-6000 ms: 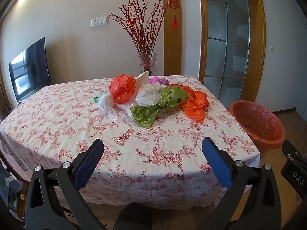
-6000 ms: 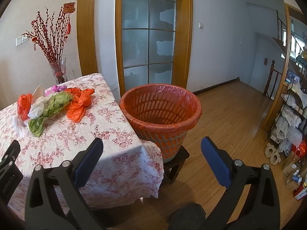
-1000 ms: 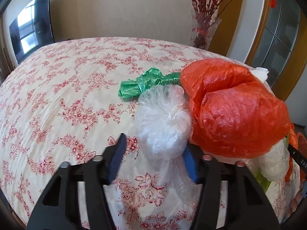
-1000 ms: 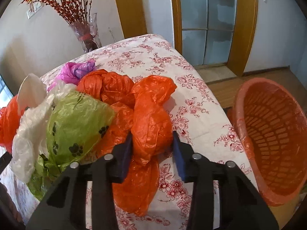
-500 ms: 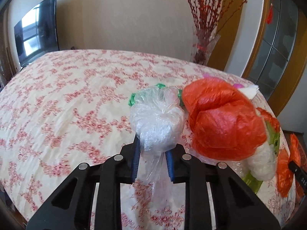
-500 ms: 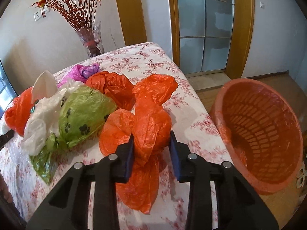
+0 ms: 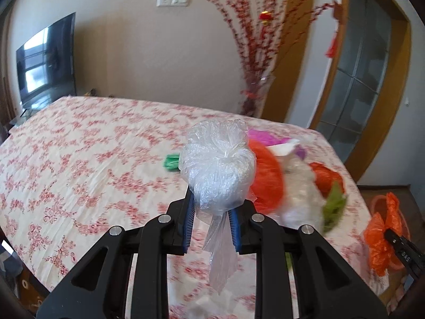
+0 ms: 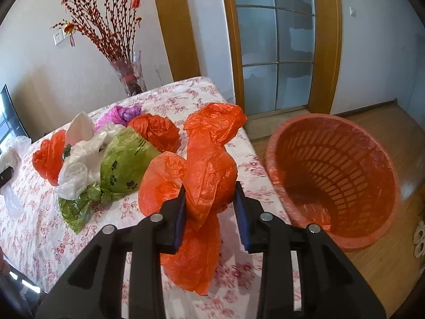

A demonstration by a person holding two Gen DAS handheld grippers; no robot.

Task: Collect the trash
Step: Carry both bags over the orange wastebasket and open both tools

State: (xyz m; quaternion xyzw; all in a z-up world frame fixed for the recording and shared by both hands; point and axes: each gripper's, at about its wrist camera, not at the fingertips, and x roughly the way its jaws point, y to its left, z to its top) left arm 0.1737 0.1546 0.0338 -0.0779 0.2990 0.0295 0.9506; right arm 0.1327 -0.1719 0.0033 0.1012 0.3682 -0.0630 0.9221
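Note:
My left gripper [image 7: 211,222] is shut on a clear plastic bag [image 7: 217,170] and holds it lifted above the floral tablecloth [image 7: 79,159]. My right gripper [image 8: 211,207] is shut on an orange plastic bag [image 8: 208,175], raised over the table's right edge, left of the orange trash basket [image 8: 332,175]. That bag and gripper also show at the right of the left wrist view [image 7: 382,234]. A pile of bags lies on the table: green with paw prints [image 8: 122,159], white [image 8: 79,159], orange [image 8: 156,131] and purple [image 8: 119,114].
A glass vase with red branches [image 8: 130,77] stands at the table's far edge. A TV [image 7: 45,61] is at the left wall. A glass door [image 8: 276,42] is behind the basket, which stands on the wooden floor [image 8: 385,265].
Both grippers have lifted and pulled back with their bags. The clear bag has risen off the table; the orange bag has moved up and toward the basket.

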